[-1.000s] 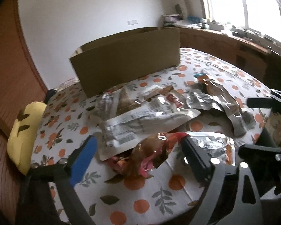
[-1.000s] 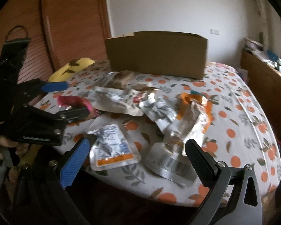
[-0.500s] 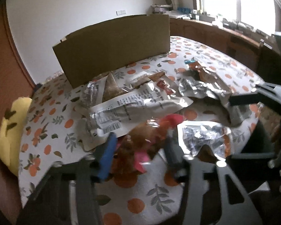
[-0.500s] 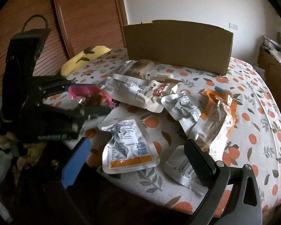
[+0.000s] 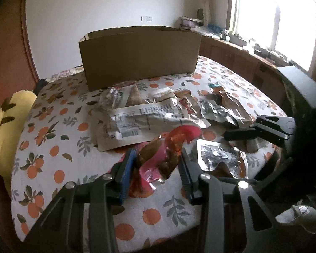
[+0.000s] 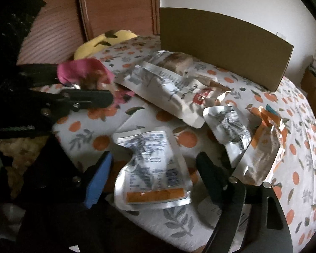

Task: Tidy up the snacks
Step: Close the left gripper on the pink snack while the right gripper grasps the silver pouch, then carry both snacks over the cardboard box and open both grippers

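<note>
My left gripper (image 5: 157,158) is shut on a pink and brown snack packet (image 5: 164,149) and holds it just above the orange-print tablecloth (image 5: 52,126). The same packet (image 6: 84,73) shows at the left of the right wrist view. My right gripper (image 6: 151,168) is open, its fingers on either side of a silver pouch with an orange stripe (image 6: 153,168) lying near the table's front edge. An open cardboard box (image 5: 139,52) stands at the back of the table. Several silver and orange snack pouches (image 5: 147,118) lie in front of it.
A yellow plush cushion (image 5: 8,118) lies at the table's left edge. Wooden panelling (image 6: 115,6) stands behind it. A windowsill with clutter (image 5: 252,42) runs along the right. The right gripper (image 5: 263,126) shows at the right of the left wrist view.
My left gripper closed on the pink and brown packet and lifted it slightly. My right gripper moved left and down over the orange-striped silver pouch.
</note>
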